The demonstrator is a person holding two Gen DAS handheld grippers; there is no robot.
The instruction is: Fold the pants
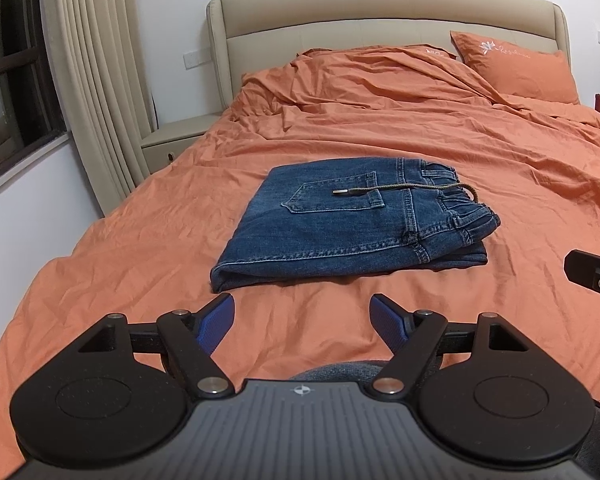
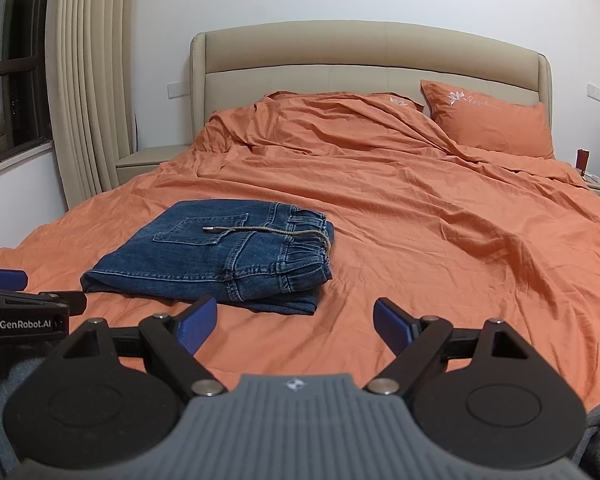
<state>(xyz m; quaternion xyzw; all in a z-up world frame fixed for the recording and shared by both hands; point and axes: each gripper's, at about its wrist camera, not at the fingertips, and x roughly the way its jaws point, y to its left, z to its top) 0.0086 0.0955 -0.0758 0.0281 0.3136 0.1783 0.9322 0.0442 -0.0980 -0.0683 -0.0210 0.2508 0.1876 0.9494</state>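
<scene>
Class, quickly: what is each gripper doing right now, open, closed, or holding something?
Left gripper: open, holding nothing, short of the folded jeans.
Right gripper: open, holding nothing.

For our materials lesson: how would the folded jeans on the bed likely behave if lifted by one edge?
The jeans are probably floppy: stacked denim layers would likely sag and unfold. They look thick, so fairly heavy for their size. The loose drawstring lying on top would probably slide off and dangle.

Dark blue denim pants (image 1: 340, 220) with paler stitching and a tan-grey drawstring (image 1: 412, 189). Plain orange bedsheet (image 1: 380, 120); orange pillow (image 1: 516, 66) with white flower embroidery. Beige headboard (image 1: 380, 4), cream curtain (image 1: 96, 80). Blue textured pads (image 1: 216, 322) on black left gripper (image 1: 302, 320).
</scene>
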